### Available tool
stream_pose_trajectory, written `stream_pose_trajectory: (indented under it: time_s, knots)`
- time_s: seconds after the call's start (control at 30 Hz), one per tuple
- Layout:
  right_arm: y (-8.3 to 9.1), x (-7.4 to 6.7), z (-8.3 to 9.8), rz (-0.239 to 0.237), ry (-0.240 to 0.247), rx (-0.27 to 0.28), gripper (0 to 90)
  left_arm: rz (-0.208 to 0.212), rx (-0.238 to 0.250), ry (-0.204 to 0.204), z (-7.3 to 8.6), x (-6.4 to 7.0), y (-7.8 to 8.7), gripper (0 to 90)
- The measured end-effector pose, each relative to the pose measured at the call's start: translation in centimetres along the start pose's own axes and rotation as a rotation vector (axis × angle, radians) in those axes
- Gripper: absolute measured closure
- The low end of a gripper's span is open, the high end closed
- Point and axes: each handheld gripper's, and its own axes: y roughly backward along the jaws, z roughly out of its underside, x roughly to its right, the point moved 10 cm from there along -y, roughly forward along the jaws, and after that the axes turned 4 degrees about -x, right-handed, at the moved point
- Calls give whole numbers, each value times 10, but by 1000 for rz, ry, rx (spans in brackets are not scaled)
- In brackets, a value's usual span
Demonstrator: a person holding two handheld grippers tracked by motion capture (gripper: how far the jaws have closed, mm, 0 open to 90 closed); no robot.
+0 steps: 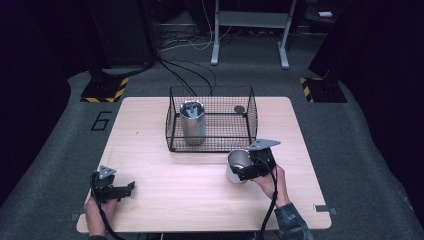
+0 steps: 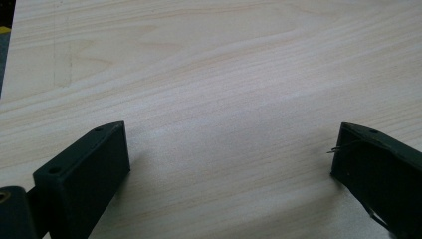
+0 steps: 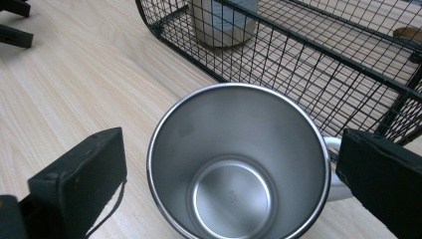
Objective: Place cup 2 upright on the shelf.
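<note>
Steel gleams where we see the empty mug [image 3: 238, 164] standing upright on the table [image 1: 200, 195], just outside the wire basket's [image 1: 212, 119] near wall, at five o'clock from the tall steel canister [image 1: 192, 122] inside it; our right gripper [image 3: 234, 169] hangs over the mug, jaws apart on either side of its rim; our left gripper [image 2: 229, 164], at seven o'clock, has jaws wide apart over bare wood.

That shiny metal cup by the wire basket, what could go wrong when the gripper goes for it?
The right gripper is open, its jaws either side of the steel cup. Smooth round walls could slip or tip when squeezed. The cup's handle sits by one jaw and might catch. The wire basket is close behind, so lifting could knock its rim.
</note>
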Motion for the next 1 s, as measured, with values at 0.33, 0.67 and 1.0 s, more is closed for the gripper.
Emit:
stream_pose_trajectory:
  time_s: [0.33, 0.67, 1.0]
  knots:
    - [-10, 0, 6, 37, 13, -23, 0, 5, -7, -2, 0, 0, 0, 14]
    - [-12, 1, 6, 91, 42, -23, 50, 5, -6, -2, 0, 0, 0, 14]
    - [-12, 1, 6, 95, 39, -9, 53, -1, 5, 1, 0, 0, 0, 14]
